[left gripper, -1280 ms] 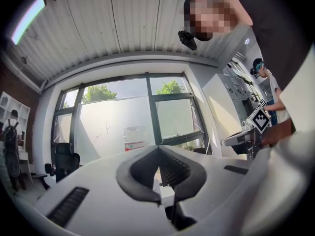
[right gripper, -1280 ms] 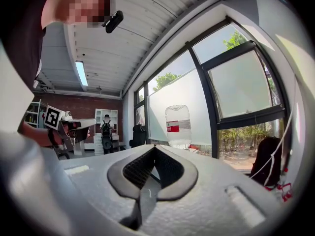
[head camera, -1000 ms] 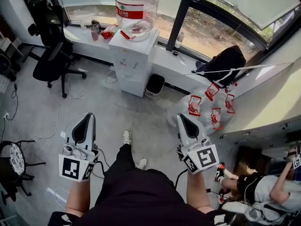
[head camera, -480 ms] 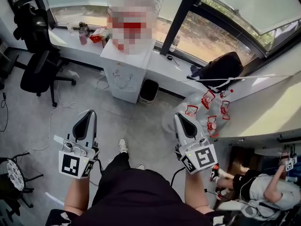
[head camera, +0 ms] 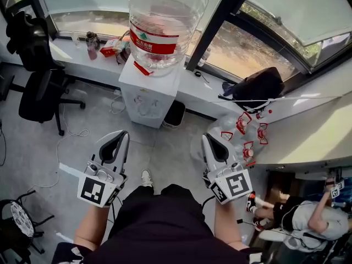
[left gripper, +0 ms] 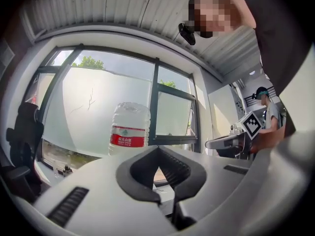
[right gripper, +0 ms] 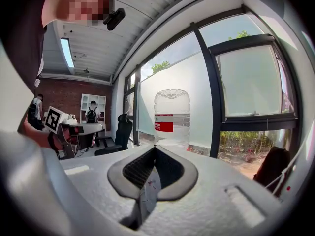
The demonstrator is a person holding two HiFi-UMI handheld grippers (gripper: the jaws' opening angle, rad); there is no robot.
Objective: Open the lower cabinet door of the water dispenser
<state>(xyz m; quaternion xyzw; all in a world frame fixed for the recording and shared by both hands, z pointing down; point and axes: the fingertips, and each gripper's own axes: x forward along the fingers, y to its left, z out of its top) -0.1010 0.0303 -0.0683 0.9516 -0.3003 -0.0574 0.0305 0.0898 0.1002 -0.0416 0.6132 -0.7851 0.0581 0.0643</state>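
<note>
The white water dispenser (head camera: pixel 146 95) stands against the window sill with a big clear bottle (head camera: pixel 165 21) on top. From above its front is steeply foreshortened, and the lower cabinet door (head camera: pixel 144 117) shows only as a thin strip near the floor. My left gripper (head camera: pixel 124 132) is held out short of the dispenser, shut and empty, tilted a little to the right. My right gripper (head camera: pixel 204 136) is beside it, also shut and empty. Both gripper views look level at the bottle (left gripper: pixel 129 129) (right gripper: pixel 172 117) past their closed tips (left gripper: pixel 157 149) (right gripper: pixel 154 147); the dispenser's body is hidden there.
A small dark bin (head camera: pixel 175 114) stands right of the dispenser. A black office chair (head camera: pixel 36 87) is at the left, and a plastic bag of bottles (head camera: pixel 242 133) and a black bag (head camera: pixel 258 87) at the right. A person (head camera: pixel 308 216) sits at the lower right. Cables lie on the floor.
Both grippers have travelled forward toward the dispenser, which now sits nearer and larger in the head view. The left gripper has rolled and swung slightly rightward. Both stay shut.
</note>
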